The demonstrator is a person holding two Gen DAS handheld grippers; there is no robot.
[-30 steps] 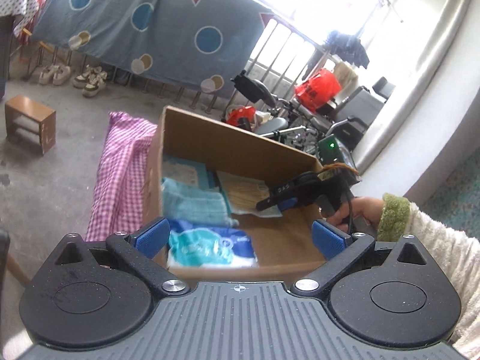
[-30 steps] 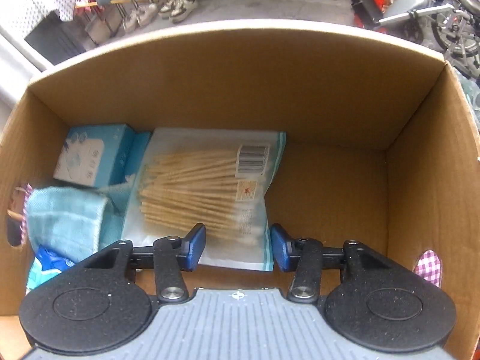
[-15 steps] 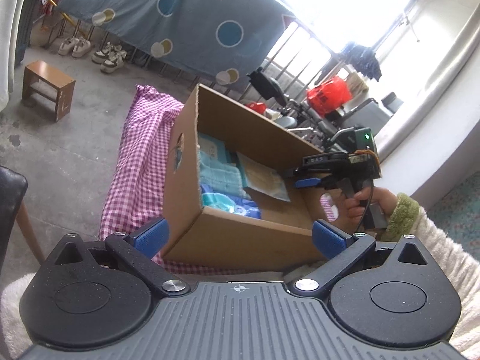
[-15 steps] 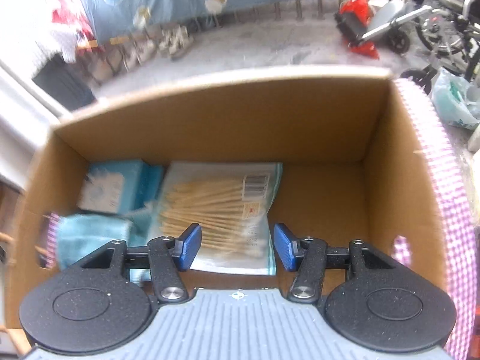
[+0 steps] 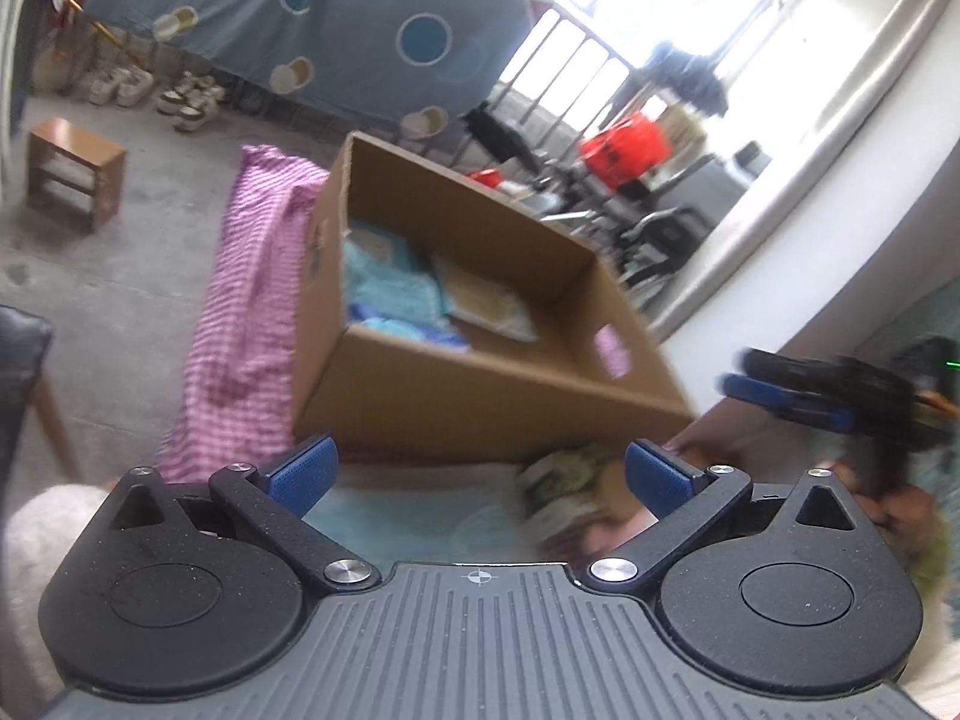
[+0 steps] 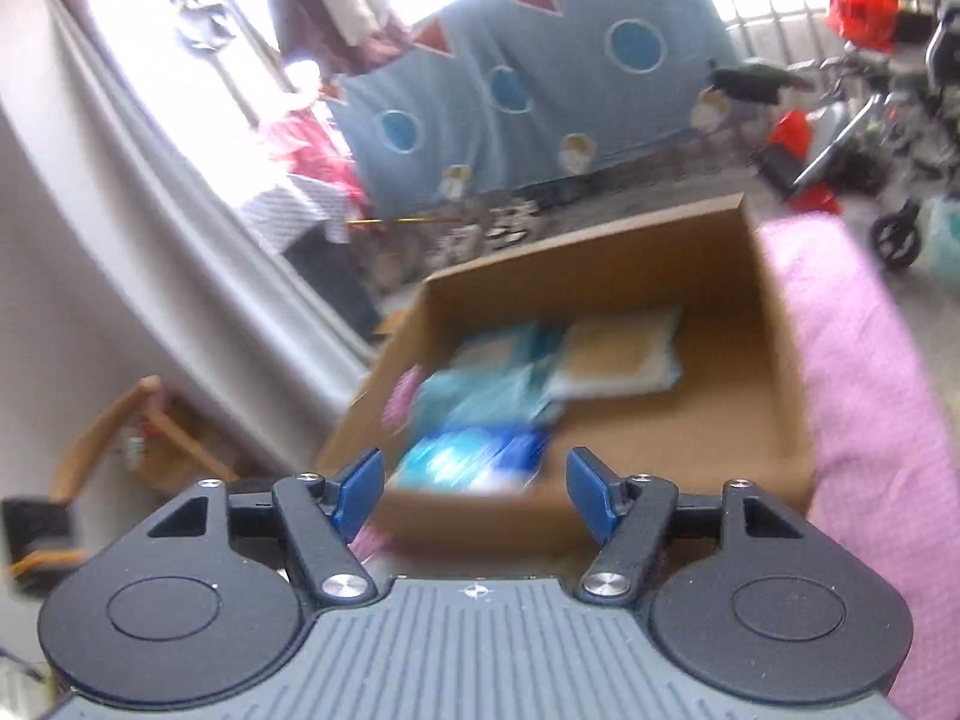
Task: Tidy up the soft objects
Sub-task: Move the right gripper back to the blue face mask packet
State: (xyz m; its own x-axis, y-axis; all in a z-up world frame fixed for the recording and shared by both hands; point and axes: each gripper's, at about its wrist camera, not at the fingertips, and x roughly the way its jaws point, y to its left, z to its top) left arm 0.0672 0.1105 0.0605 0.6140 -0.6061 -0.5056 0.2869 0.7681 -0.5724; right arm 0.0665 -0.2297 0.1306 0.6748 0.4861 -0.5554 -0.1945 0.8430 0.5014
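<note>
An open cardboard box (image 5: pixel 480 384) (image 6: pixel 780 372) stands on a pink checked cloth (image 5: pixel 240 324) (image 6: pixel 864 372). Inside lie a clear bag of cotton swabs (image 5: pixel 489 303) (image 6: pixel 618 348), a teal cloth (image 5: pixel 390 288) (image 6: pixel 480 390), a light blue carton (image 5: pixel 375 243) and a blue-and-white packet (image 6: pixel 474 459). My left gripper (image 5: pixel 477 471) is open and empty, low in front of the box, above a pale blue item (image 5: pixel 390 516) and a green-printed packet (image 5: pixel 564 492). My right gripper (image 6: pixel 474 489) is back from the box, its jaws opening with nothing between them; it also shows blurred as the right gripper (image 5: pixel 786 399) in the left view.
A patterned blue sheet (image 5: pixel 288 30) hangs at the back over several shoes (image 5: pixel 186 99). A small wooden stool (image 5: pixel 75 171) stands on the concrete floor at left. Bikes and a red bag (image 5: pixel 624 147) crowd the back right. A white wall (image 5: pixel 810 264) runs along the right.
My right gripper has pulled up and back out of the box, leaving the cotton swab bag inside, and its jaws have widened. My left gripper has drawn back from the box, bringing nearer packets into view.
</note>
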